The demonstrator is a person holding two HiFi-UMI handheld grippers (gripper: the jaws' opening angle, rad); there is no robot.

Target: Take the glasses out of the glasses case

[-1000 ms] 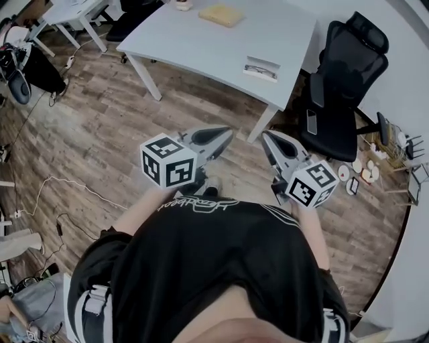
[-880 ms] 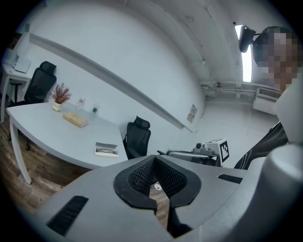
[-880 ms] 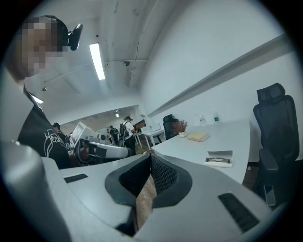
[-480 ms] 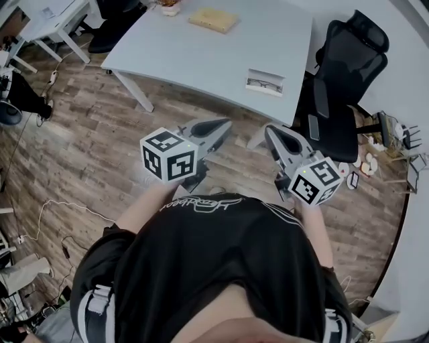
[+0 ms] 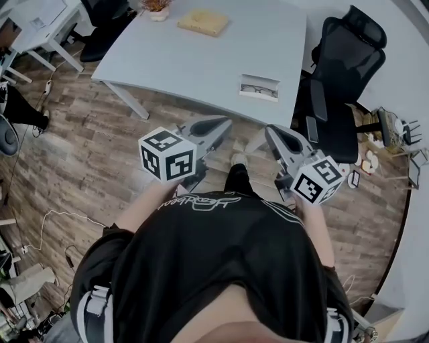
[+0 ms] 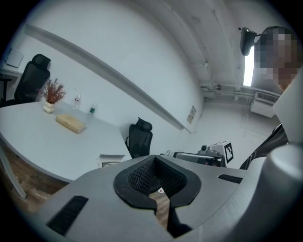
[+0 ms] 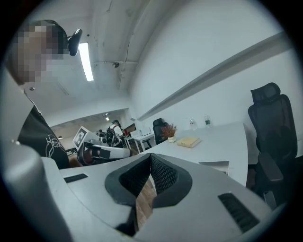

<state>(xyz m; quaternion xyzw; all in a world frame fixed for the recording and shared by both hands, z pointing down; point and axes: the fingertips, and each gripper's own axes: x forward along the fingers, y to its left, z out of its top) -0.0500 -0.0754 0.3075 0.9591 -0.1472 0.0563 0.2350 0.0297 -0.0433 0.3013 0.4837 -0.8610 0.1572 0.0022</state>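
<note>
Progress: the task had not begun. Judging from the head view, every step was outstanding: approach, grasp and removal.

Room: an office with a wooden plank floor [image 5: 87, 147], white walls and ceiling strip lighting. A second desk [image 5: 33, 20] stood at the far left, and loose cables [image 5: 60, 218] lay on the floor.

Surface: a large pale table [image 5: 201, 60], well ahead of the person. A black office chair [image 5: 345, 74] stood at its right end. A yellowish block [image 5: 203, 21] and a small potted plant [image 5: 155, 7] sat near the far edge.

Task items: the glasses case [image 5: 261, 97] lay open near the table's right near corner. Dark frames, taken to be the glasses [image 5: 258, 87], appeared to lie inside it.

Grippers: the left gripper [image 5: 224, 124] and the right gripper [image 5: 270, 131] were held at chest height over the floor, well apart from the case. Each gripper's own view showed its jaws brought together, with nothing between them.
</note>
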